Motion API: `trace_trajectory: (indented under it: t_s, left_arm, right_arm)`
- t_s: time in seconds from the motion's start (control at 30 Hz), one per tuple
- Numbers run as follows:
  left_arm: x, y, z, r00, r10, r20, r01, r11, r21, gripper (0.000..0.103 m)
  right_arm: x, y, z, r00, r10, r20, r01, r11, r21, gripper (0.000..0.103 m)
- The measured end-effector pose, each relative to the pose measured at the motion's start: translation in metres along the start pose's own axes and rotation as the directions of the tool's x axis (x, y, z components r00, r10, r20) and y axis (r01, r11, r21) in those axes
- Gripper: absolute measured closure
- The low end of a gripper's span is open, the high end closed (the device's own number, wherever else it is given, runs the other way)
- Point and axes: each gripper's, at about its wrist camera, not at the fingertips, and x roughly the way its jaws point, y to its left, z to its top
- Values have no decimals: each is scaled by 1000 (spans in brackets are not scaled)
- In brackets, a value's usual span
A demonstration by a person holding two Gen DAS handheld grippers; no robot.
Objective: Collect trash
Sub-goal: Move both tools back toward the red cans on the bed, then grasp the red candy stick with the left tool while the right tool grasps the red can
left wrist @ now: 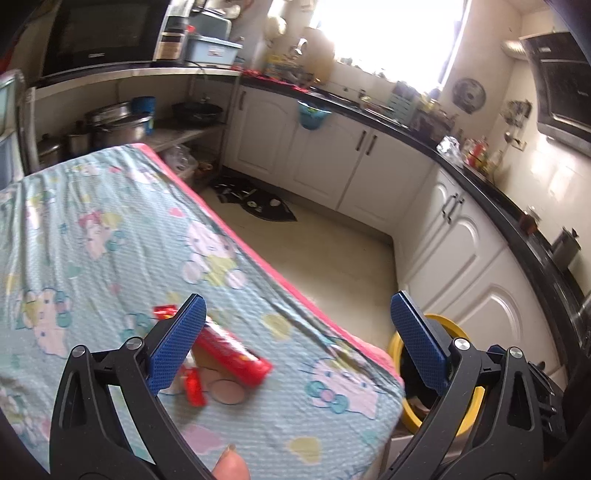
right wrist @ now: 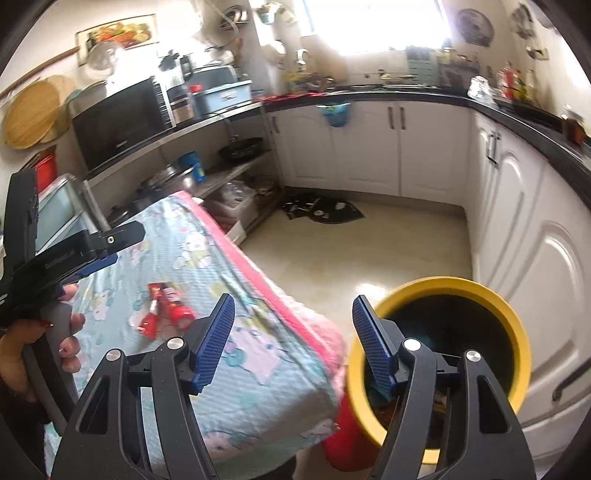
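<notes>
Left wrist view, left to right. Microwave (left wrist: 99, 35) at upper left on a shelf, pots (left wrist: 114, 127) on the shelf below it. The cloth-covered worktop (left wrist: 92, 229), pale blue with a cartoon print and a pink edge, fills the left half. Red wrappers (left wrist: 236, 356) lie on it at lower centre, partly hidden behind the left finger of the left gripper (left wrist: 299, 345); a thin ring lies just beside them. The fingers (left wrist: 179, 349) stand wide apart with nothing between them. Right finger overlaps the yellow bin (left wrist: 397, 345) on the floor off the worktop's corner. Black mat (left wrist: 258, 203) on the floor mid-frame; white cabinets (left wrist: 461, 258) and a dark counter run along the right.

Right wrist view, left to right. A hand (right wrist: 44, 343) at the left edge grips the other tool's handle. Red wrappers (right wrist: 166, 308) on the cloth at centre left, well apart from the right gripper (right wrist: 293, 341). Its fingers (right wrist: 214, 343) are parted and empty. The worktop's corner lies between the wrappers and the bin (right wrist: 515, 325), whose open mouth sits at lower right, dark inside, contents unclear.
</notes>
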Motion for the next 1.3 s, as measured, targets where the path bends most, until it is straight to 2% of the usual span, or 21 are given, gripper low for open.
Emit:
trace_trajectory:
  t_s: [0.43, 0.8, 0.93, 1.07, 1.13, 1.23, 1.3]
  left_arm:
    - [-14, 57, 7, 997, 69, 17, -67, 994, -86, 11]
    - [-4, 105, 4, 994, 101, -40, -107, 974, -199, 12]
    - [7, 120, -3, 993, 79, -84, -98, 963, -251, 31]
    - [23, 132, -9, 990, 40, -132, -79, 950, -302, 44]
    - [32, 137, -12, 987, 18, -158, -69, 942, -327, 55]
    - [47, 141, -15, 982, -16, -189, -53, 933, -355, 66]
    - [55, 142, -16, 979, -30, -204, -48, 930, -365, 68]
  right_arm:
    - [26, 54, 15, 996, 83, -29, -86, 991, -105, 39]
    - [72, 97, 9, 983, 140, -123, -162, 967, -196, 39]
    - [97, 111, 3, 974, 147, -175, -187, 953, -238, 39]
    - [123, 122, -5, 963, 141, -232, -203, 941, -272, 39]
    - [133, 126, -7, 958, 142, -250, -211, 938, -276, 39]
    - [146, 130, -7, 950, 152, -272, -228, 934, -275, 43]
    - [154, 133, -6, 945, 159, -287, -241, 930, -278, 46]
